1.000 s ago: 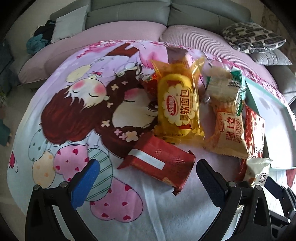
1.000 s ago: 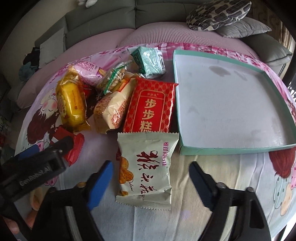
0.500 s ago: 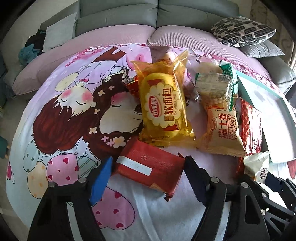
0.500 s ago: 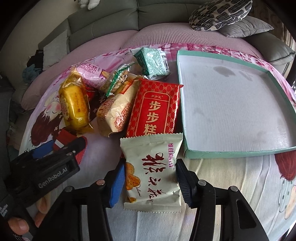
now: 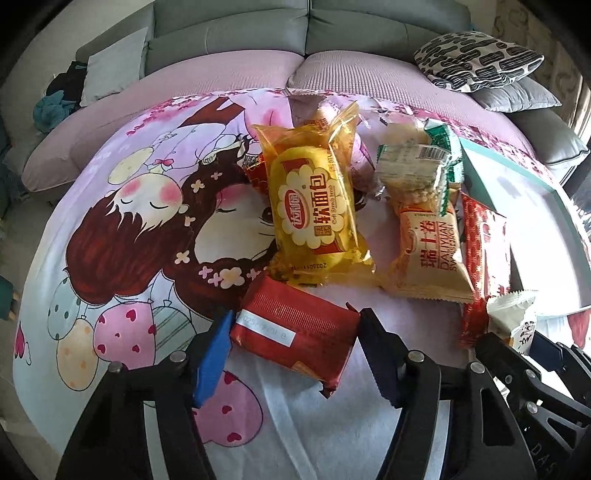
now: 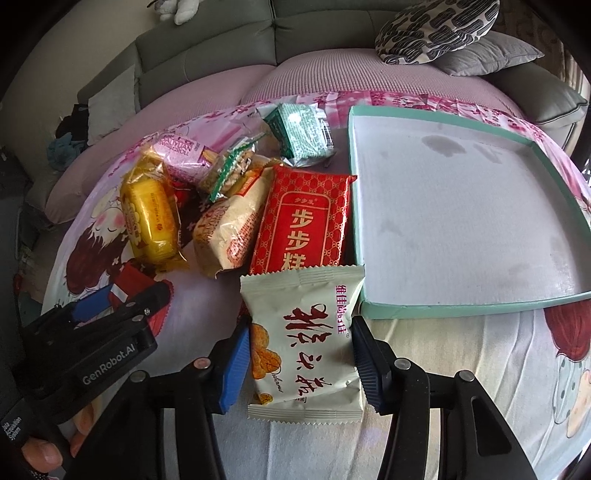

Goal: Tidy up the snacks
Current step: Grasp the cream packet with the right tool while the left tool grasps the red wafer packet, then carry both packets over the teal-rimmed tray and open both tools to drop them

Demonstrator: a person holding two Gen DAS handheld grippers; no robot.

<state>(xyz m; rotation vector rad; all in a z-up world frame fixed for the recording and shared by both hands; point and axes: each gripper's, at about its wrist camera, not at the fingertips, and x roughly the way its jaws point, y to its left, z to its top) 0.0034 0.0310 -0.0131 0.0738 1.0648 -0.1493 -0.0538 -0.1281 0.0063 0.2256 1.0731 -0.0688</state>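
Observation:
My left gripper is shut on a red snack packet lying on the cartoon blanket. My right gripper is shut on a cream snack packet next to the near left corner of the teal tray. A yellow bread pack, a beige roll pack and a big red packet lie in a pile behind. A green packet sits at the far end of the pile. The left gripper also shows in the right wrist view.
The tray holds nothing and lies to the right of the pile. A grey sofa with cushions curves behind the blanket. A pink packet and a clear green-edged pack lie among the pile.
Both grippers moved forward over their packets and closed on them: the left on the red packet, the right on the cream packet.

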